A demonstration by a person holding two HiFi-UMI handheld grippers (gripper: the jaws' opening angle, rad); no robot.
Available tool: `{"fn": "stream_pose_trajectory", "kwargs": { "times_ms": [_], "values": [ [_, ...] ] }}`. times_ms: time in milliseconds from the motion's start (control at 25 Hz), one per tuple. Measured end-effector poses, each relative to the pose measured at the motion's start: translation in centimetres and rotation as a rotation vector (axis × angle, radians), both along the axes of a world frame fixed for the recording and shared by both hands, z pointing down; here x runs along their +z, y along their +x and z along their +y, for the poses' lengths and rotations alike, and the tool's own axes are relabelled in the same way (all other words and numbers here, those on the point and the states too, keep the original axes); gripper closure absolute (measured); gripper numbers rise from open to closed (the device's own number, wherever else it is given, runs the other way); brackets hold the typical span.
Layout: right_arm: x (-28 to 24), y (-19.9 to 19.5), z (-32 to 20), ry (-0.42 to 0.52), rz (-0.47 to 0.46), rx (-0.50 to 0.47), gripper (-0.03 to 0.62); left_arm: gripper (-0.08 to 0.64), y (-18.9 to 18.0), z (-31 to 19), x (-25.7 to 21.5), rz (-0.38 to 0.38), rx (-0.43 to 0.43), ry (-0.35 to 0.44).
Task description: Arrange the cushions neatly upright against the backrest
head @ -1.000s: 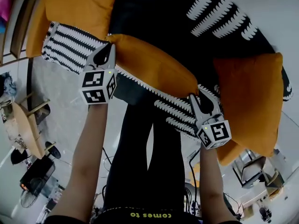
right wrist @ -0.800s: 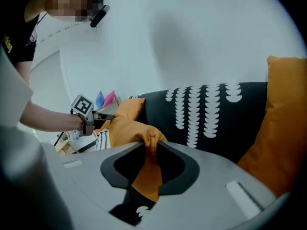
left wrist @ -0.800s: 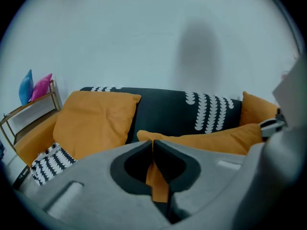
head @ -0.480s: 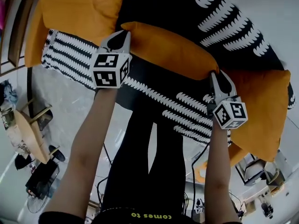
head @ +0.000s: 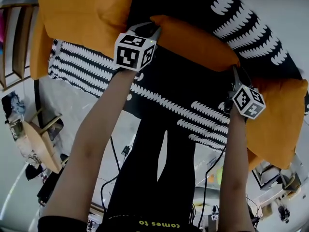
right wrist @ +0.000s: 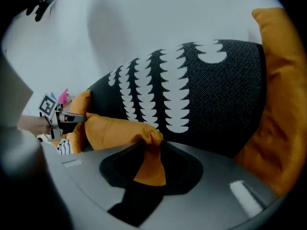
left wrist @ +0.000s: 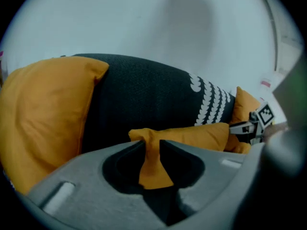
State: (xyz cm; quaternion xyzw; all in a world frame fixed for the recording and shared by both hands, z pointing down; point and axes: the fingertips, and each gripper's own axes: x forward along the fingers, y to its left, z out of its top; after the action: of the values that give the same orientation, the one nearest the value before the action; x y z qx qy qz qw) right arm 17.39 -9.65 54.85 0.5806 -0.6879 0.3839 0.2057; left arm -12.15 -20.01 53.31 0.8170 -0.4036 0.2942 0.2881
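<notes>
3 plain orange cushions: the middle cushion (head: 193,40) stretches sideways, low against the black backrest (head: 193,4); the left cushion (head: 82,13) and right cushion (head: 280,120) lean upright beside it.

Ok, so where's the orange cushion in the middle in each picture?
Head view: the middle cushion is at upper centre, slanting down to the right.
Left gripper view: it is low in the centre, stretching off to the right.
Right gripper view: it is low and left of centre.
Shared landmark: the black backrest with white scallops, right by the cushion in all three.
</notes>
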Motion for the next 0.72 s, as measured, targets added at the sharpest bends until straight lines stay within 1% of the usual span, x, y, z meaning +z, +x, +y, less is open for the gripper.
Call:
{"fn": "stream_pose_trajectory", "kwargs": {
  "times_ms": [80,160,240,320,400,520,600,720],
  "values": [
    [-0.5,1.3,-0.2,-0.001,-0.017,0.008,0.452,0.434,1.3,-0.2,-0.1,-0.019,0.036,0.003],
    [-1.8,3.9,0.4,0.008,-0.004,0.011,0.405,0.392,3.6,0.1,-1.1,-0.032,0.046,0.018],
    [-2.6,6.5,1.5,0.013,0.015,0.016,0.385,0.346,5.9,0.7,-2.0,-0.033,0.045,0.029],
    [-2.9,7.7,2.5,0.005,0.023,0.026,0.376,0.309,7.2,1.6,-2.4,-0.032,0.045,0.042],
    [-3.3,7.9,2.9,0.007,0.03,0.031,0.374,0.279,7.6,2.3,-2.7,-0.04,0.054,0.061],
    [-4.2,7.3,2.4,0.041,0.048,0.03,0.371,0.262,7.3,2.6,-3.3,-0.06,0.063,0.098],
    [-4.8,5.9,1.6,0.068,0.052,0.022,0.36,0.261,5.8,2.4,-3.8,-0.067,0.041,0.127],
    [-6.3,3.4,0.8,0.12,0.047,-0.002,0.365,0.253,3.3,2.7,-4.9,-0.057,-0.007,0.165]
  ]
}}
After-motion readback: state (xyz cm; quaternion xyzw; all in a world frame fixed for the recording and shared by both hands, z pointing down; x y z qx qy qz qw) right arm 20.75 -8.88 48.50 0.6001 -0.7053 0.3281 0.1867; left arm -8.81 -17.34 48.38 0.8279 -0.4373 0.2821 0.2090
